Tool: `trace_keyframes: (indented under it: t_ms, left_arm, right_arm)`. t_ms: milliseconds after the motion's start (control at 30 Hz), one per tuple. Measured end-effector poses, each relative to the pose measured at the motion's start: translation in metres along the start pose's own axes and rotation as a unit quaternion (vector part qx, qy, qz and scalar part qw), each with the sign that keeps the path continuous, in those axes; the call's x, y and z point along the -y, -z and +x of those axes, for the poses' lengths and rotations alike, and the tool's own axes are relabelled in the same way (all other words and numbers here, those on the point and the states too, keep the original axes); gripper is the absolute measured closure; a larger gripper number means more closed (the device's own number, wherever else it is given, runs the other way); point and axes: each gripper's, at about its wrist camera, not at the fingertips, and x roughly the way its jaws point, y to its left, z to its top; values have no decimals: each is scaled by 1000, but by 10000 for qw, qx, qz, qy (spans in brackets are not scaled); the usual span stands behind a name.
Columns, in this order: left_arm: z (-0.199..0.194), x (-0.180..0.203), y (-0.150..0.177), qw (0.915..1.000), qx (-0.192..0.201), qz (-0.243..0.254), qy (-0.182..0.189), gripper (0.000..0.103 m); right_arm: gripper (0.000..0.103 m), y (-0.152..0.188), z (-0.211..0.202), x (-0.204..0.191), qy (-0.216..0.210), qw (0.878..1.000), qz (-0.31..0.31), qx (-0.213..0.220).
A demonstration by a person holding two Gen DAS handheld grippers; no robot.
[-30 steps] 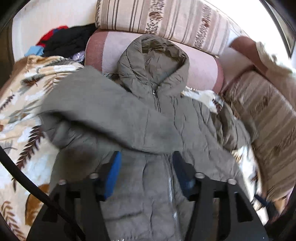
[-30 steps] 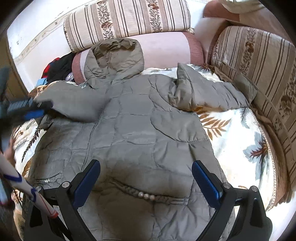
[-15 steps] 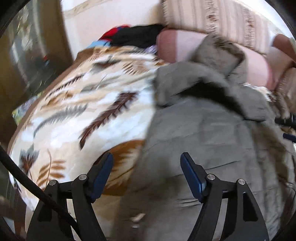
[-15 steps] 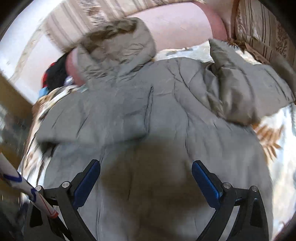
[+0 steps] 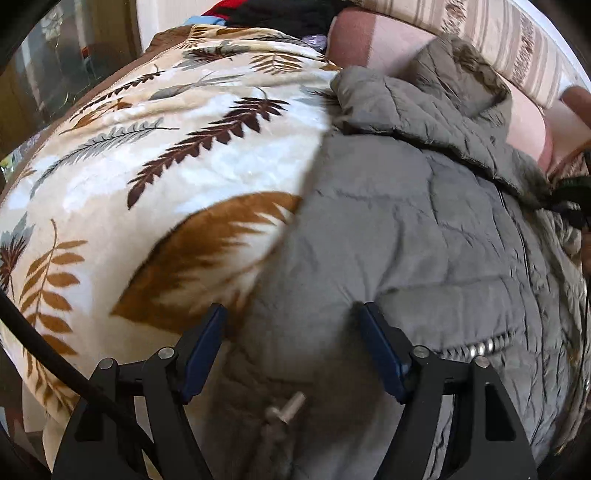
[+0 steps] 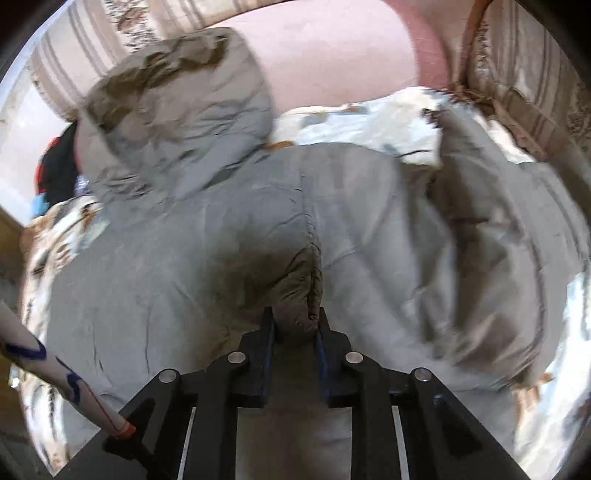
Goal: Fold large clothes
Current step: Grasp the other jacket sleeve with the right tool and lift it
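A grey-green quilted hooded jacket (image 5: 406,229) lies front up on a leaf-print blanket (image 5: 166,147), its hood (image 5: 461,85) against a pink bolster. One sleeve (image 5: 406,107) is folded across the chest. My left gripper (image 5: 291,332) is open, low over the jacket's left side edge, with fabric between its blue pads and the left pad over the blanket. In the right wrist view my right gripper (image 6: 295,325) is closing, and its jaws pinch a raised fold of the jacket (image 6: 221,240) near the middle. The other sleeve (image 6: 491,229) lies bunched at the right.
Striped cushions (image 5: 498,33) and the pink bolster (image 6: 340,55) back the sofa. A pile of dark and red clothes (image 5: 280,11) sits at the far left corner. A glass-fronted cabinet (image 5: 55,74) stands beyond the blanket's left edge. A white stick with blue marks (image 6: 55,376) crosses the lower left.
My right gripper went from wide open to pinched on a fold of the jacket's front. My left gripper swung left and sank from mid-chest to the jacket's left edge, and it stays open.
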Motion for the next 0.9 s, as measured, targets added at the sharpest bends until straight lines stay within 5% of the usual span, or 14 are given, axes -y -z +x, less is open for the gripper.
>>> trace_keyframes:
  t_ms: [200,267,433,533,700,900]
  left_arm:
    - [-15,10,1,9993,115,151,-308,32]
    - [-32,16,0,9989,292,199,-312,31]
    - [-80,44,-2,9950,799,507,-330,30]
    - [-99,65,-1,9935,918,640,-226,29]
    - [-102,99,11,9941,692,831,87,29]
    - [-90,135,26,9924,435,1154,38,29]
  right_arm:
    - [76,3,17,14,106,9996,172,-175]
    - [65,6,8,20,29,9996,261,-127]
    - [38,24,-55,40,-356,9989,-1,320]
    - [34,34,-88,66,-302,9976,-183,591]
    - [33,38,-117,173,632,9934,218,936]
    - [33,24,-110,293,1568,9768,1063,999]
